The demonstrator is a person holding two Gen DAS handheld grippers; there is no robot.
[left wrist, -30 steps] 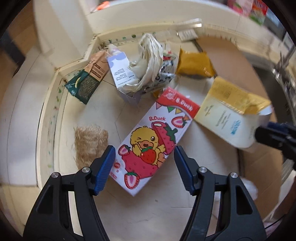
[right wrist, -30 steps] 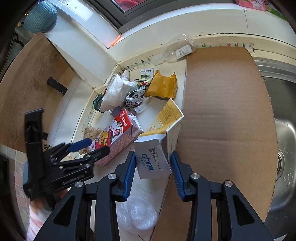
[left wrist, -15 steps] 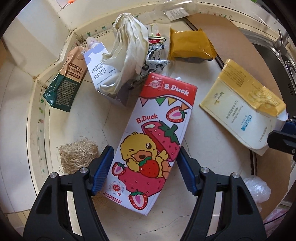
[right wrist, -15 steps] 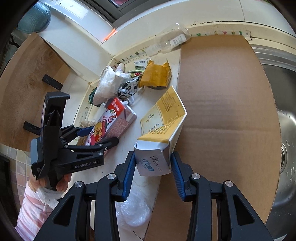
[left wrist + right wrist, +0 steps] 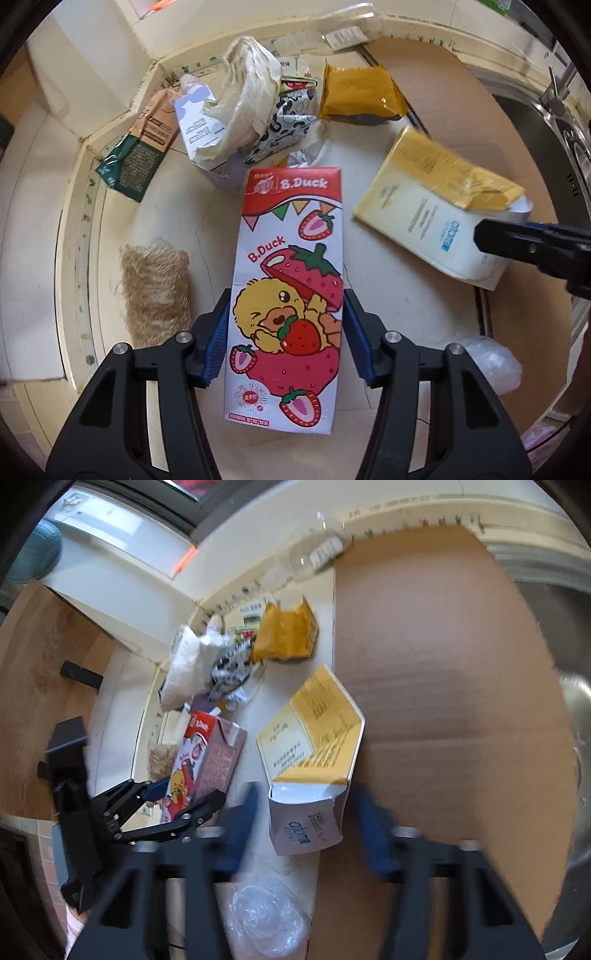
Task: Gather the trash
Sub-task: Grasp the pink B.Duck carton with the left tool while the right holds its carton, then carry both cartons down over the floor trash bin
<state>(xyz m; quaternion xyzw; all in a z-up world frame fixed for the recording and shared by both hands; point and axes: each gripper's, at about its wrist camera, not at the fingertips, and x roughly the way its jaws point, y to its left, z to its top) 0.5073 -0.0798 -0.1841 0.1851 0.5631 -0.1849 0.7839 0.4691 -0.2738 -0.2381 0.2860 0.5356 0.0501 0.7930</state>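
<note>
A red and white B.Duck strawberry carton sits between the blue pads of my left gripper. The jaws are closing, and both pads touch the carton's long sides. The right wrist view shows the same B.Duck carton tilted in the left gripper. My right gripper, blurred, holds the open white end of a yellow and white carton. Its jaws close slightly on it. In the left wrist view the yellow carton lies to the right, with a right finger at its end.
Behind the cartons, trash is piled in the counter corner: a crumpled white bag, a yellow packet, a green-brown pouch and a clear bottle. A fibre scrubber lies left. A cardboard sheet and sink are right; a clear plastic wad is near.
My left gripper came down over the B.Duck carton, lined up with it, and narrowed its jaws onto its sides. My right gripper sank a little and rolled, keeping the yellow carton.
</note>
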